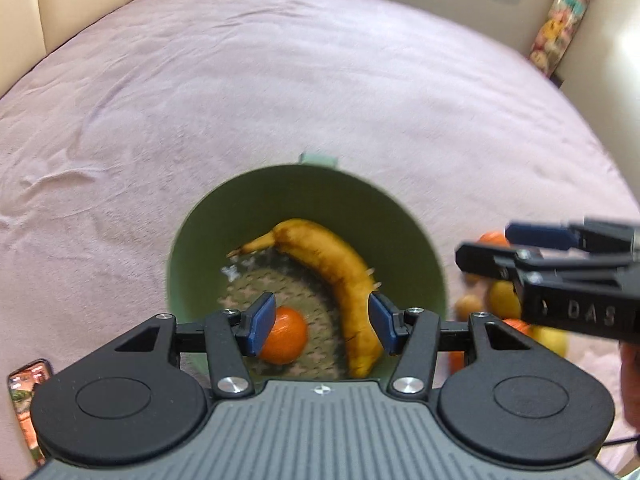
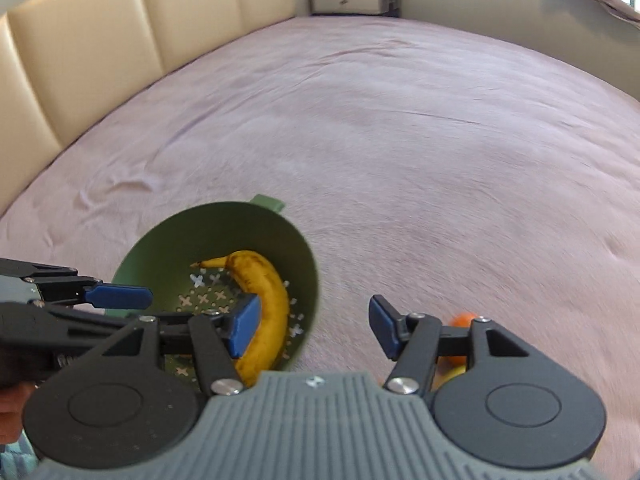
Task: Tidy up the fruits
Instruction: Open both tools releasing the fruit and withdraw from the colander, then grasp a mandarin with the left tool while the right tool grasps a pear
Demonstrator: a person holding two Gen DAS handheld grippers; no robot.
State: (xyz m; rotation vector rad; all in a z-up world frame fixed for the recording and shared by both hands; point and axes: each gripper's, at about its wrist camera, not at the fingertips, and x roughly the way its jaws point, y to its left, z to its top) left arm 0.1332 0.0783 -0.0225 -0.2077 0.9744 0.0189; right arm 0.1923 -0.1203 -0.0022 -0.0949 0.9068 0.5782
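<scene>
A green colander stands on the pink bed cover, with a spotted banana and an orange lying in it. My left gripper hovers over the colander's near side, open, with nothing pressed between its blue pads. To the colander's right lies a small heap of loose fruit: an orange, a yellow fruit and a small tan one. My right gripper is open and empty, between the colander and the loose orange. The banana shows behind its left pad.
The pink cover stretches wide beyond the colander. A cream padded headboard runs along the left, and a low white cabinet stands at the far wall. A colourful flat object lies at the near left edge.
</scene>
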